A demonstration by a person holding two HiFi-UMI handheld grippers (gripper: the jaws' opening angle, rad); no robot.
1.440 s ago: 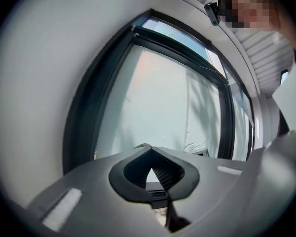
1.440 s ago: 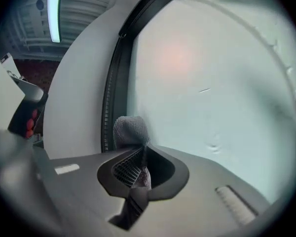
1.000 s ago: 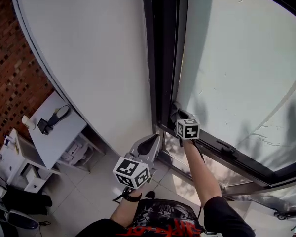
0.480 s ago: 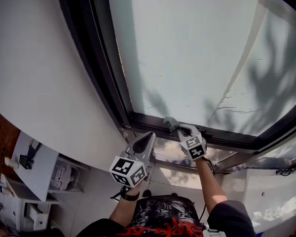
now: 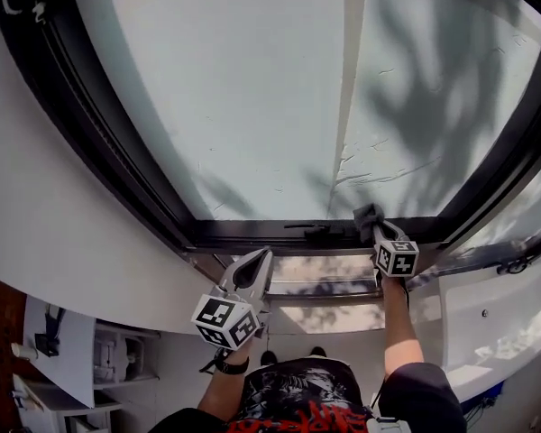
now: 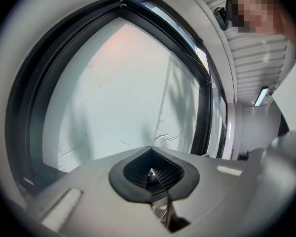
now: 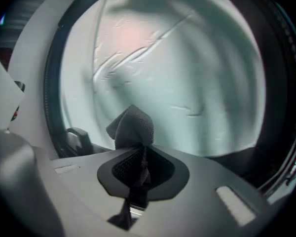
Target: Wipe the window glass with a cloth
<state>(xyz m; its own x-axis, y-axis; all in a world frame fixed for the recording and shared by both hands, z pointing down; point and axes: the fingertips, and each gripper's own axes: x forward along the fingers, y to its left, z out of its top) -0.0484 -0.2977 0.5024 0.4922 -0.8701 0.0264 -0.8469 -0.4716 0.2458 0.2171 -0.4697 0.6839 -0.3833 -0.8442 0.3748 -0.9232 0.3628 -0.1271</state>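
Setting: indoor room, office or studio type.

Evidence: a large window with a dark frame (image 5: pixel 252 234) round pale, filmed glass (image 5: pixel 252 88), set in a plain white wall (image 5: pixel 63 242). Below it is a pale tiled floor (image 5: pixel 176 373).

At lower left a white worktop (image 5: pixel 68 359) carries a small dark device (image 5: pixel 47 339), with a white storage unit (image 5: pixel 117 354) beside it.

The left gripper view shows a slatted white ceiling (image 6: pixel 256 48) with a strip light (image 6: pixel 260 97), and more windows (image 6: pixel 222 127) along the same wall. Cables (image 5: pixel 514 264) lie by a white ledge (image 5: pixel 496 314) at right.
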